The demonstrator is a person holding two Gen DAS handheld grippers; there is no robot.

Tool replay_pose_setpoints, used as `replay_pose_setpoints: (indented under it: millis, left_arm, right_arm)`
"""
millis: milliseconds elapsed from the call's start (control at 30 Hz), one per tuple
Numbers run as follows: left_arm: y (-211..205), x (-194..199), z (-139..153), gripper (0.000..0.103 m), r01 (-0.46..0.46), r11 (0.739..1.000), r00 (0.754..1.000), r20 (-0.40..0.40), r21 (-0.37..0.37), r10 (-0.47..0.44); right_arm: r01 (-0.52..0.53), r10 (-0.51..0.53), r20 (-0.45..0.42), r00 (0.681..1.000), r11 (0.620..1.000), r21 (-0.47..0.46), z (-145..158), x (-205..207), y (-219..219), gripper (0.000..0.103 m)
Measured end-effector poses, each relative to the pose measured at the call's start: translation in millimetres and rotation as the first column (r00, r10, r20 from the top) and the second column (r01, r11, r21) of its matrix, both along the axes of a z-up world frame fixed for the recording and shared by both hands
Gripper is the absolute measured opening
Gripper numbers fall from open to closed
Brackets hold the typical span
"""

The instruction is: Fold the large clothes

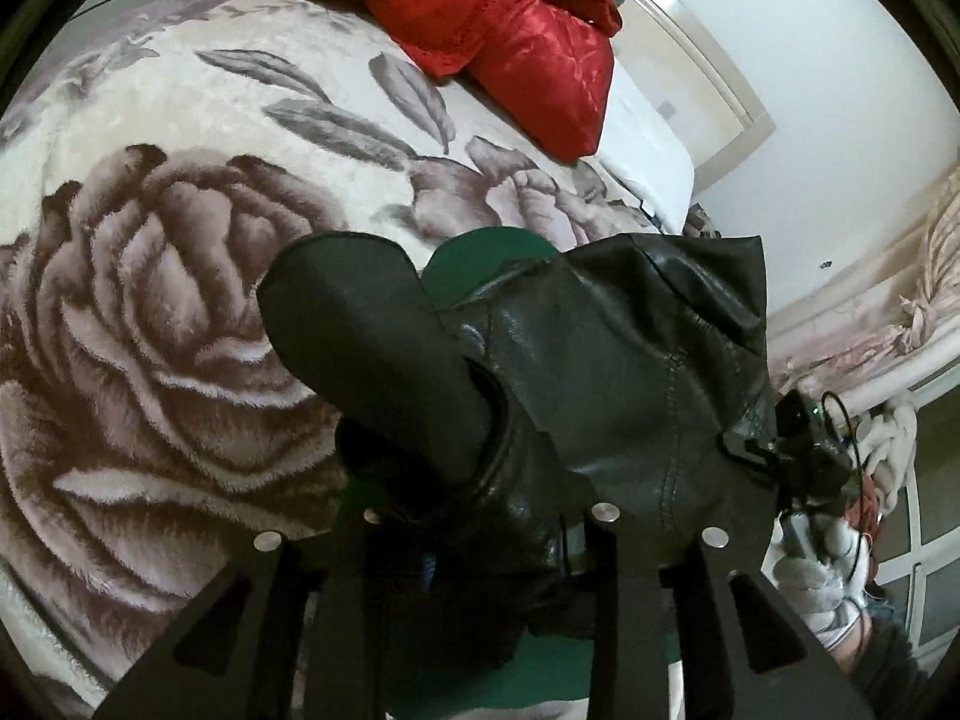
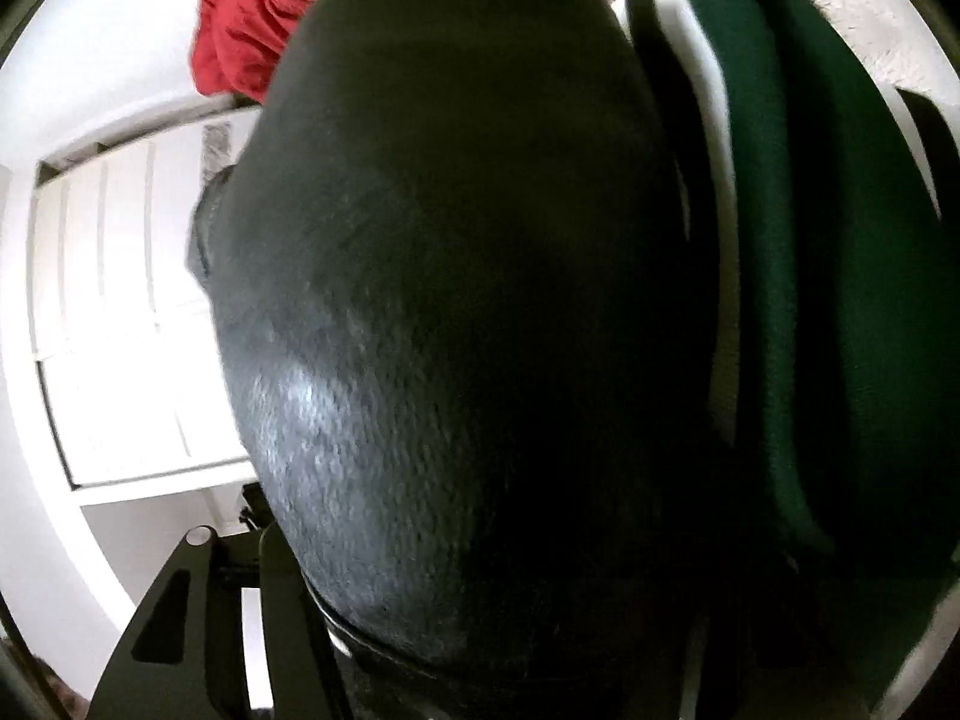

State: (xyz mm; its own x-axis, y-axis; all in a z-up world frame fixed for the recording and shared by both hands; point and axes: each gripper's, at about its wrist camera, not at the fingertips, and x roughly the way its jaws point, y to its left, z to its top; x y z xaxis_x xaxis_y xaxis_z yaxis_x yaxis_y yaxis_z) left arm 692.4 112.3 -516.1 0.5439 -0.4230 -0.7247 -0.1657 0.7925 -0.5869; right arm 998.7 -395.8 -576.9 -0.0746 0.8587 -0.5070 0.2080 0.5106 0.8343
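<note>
A black leather jacket [image 1: 630, 372] stands bunched over my left gripper [image 1: 480, 324], above a floral blanket [image 1: 150, 300] on a bed. The gripper's matte left finger [image 1: 372, 336] shows, with leather pressed against its inner side; the other finger is hidden under the jacket. A green garment [image 1: 480, 252] lies beneath. My right gripper [image 1: 798, 450], held by a white-gloved hand [image 1: 822, 570], sits at the jacket's right edge. In the right wrist view the jacket [image 2: 468, 300] fills the frame and hides those fingers; the green garment [image 2: 810, 240] is beside it.
Red bedding and a red pillow [image 1: 510, 30] are heaped at the far end of the bed, also seen as red cloth [image 2: 240, 30]. A white mattress corner [image 1: 648, 138] shows past the blanket. A white panelled wardrobe [image 2: 120, 330] stands behind.
</note>
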Motion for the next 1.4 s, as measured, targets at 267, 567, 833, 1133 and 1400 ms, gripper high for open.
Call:
replay_pose_setpoints:
  millis: [267, 567, 833, 1133, 1400]
  left_arm:
    - [-14.4, -6.0, 26.3, 0.064, 0.034, 0.976, 0.999, -0.027, 0.214, -0.029]
    - [-44.4, -23.1, 62.7, 0.097, 0.037, 0.872, 0.998, 0.020, 0.488, -0.054]
    - [-69.0, -49.1, 99.5, 0.098, 0.086, 0.817, 0.994, 0.007, 0.571, -0.109]
    - [-83.5, -114.3, 181.6, 0.098, 0.069, 0.791, 0.991, 0.052, 0.608, -0.127]
    - [-91.5, -206.8, 285.1, 0.098, 0.031, 0.795, 0.988, 0.103, 0.606, -0.117]
  right_arm:
    - [0.128, 0.056, 0.324, 0.945, 0.844, -0.521, 118.0, -4.5, -13.4, 0.085]
    - [0.177, 0.254, 0.362, 0.897, 0.544, -0.820, 127.3, -171.1, 49.8, 0.085]
    - [0.255, 0.214, 0.367, 0.905, 0.416, -0.873, 152.1, -256.8, 60.0, 0.090]
    - [0.372, 0.123, 0.458, 0.880, 0.421, -0.828, 250.0, -340.4, 40.9, 0.091]
    - [0.467, 0.124, 0.549, 0.827, 0.395, -0.791, 373.5, -447.9, 39.2, 0.091]
